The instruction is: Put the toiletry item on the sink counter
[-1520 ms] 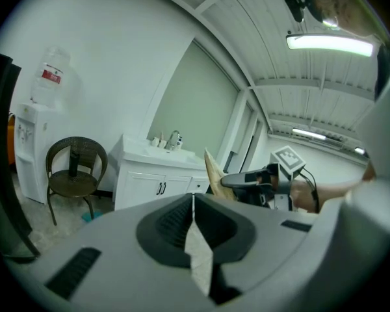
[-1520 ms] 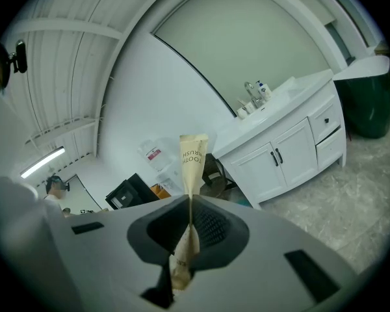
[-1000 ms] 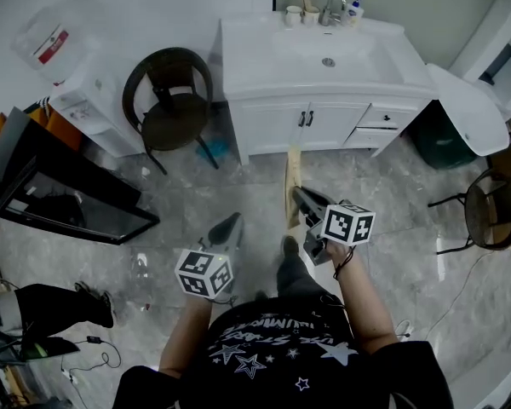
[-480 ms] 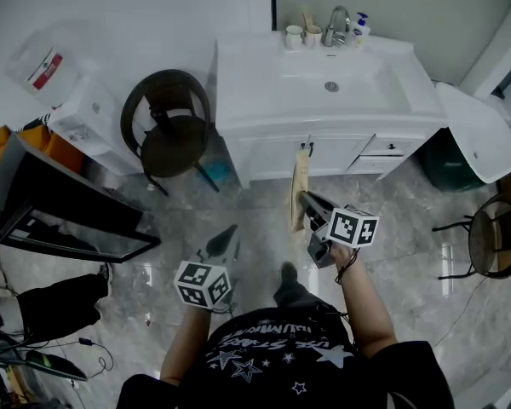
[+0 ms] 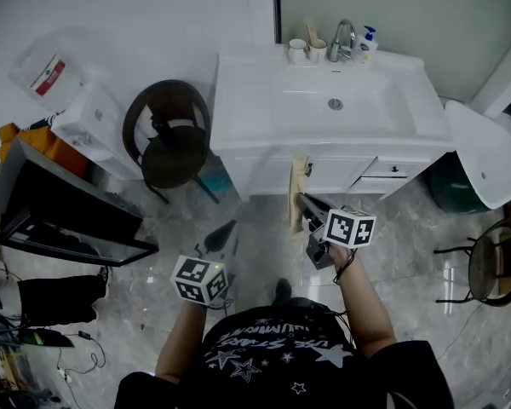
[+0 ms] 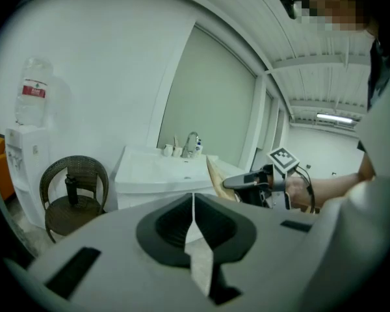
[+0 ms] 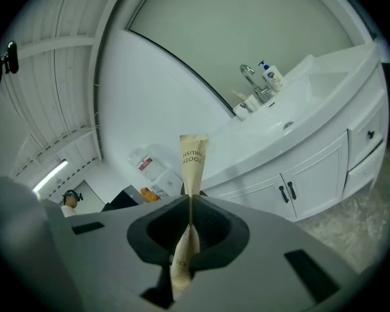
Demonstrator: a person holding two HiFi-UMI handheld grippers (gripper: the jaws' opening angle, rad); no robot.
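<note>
Overhead, a water dispenser topped by its bottle stands against the wall at far left, with a dark wicker chair just beside it. Over the grey marble floor, the person's left gripper hangs with its jaws pressed together and nothing between them, as the left gripper view confirms. To its right, the right gripper is clamped on a tan paper toothbrush packet. The right gripper view shows the packet pinched edge-on between the closed jaws, its printed end standing up past their tips. The packet is in the air in front of the white cabinet doors, below the front edge of the sink counter and not on it. At the back of the counter, from left to right, stand two cups, the chrome faucet and a pump bottle. A white oval panel lies beside the vanity's right end, and a second chair sits at the far right edge.
</note>
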